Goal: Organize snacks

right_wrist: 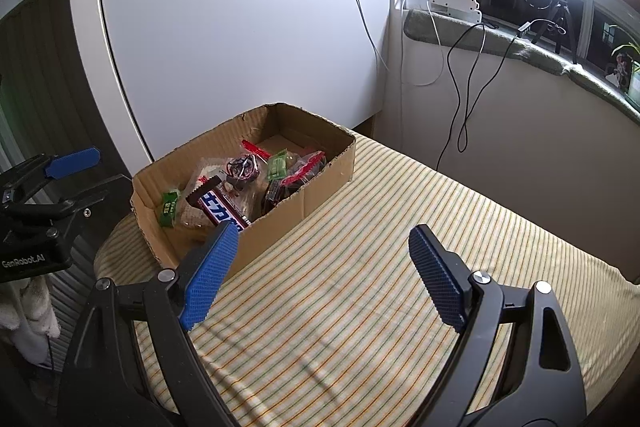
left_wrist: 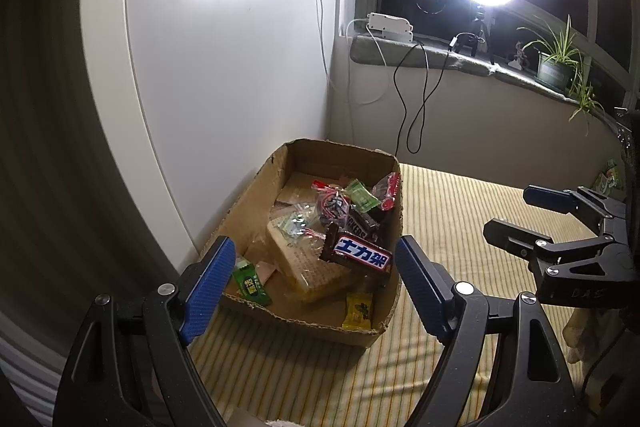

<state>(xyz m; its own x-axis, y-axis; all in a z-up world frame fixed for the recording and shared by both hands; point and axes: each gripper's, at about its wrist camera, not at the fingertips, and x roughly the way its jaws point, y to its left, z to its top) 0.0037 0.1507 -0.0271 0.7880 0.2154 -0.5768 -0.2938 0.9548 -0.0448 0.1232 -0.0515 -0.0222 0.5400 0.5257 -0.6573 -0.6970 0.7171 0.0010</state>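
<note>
Both my left hand-held gripper (left_wrist: 316,283) and right hand-held gripper (right_wrist: 324,275) gape wide and empty; a careless reach could tip the shallow brown cardboard box (left_wrist: 394,227), spilling the brown Snickers bar (left_wrist: 358,255).

Left gripper (left_wrist: 316,279): jaws spread wide, blue pads facing each other, nothing held between them. Right gripper (right_wrist: 322,275): jaws likewise spread wide and holding nothing. Both grippers sit side by side, apart from each other, angled forward and downward.

Left tongs (left_wrist: 316,283) agape, empty, over cardboard box (left_wrist: 256,187) holding snacks (left_wrist: 360,255).
</note>
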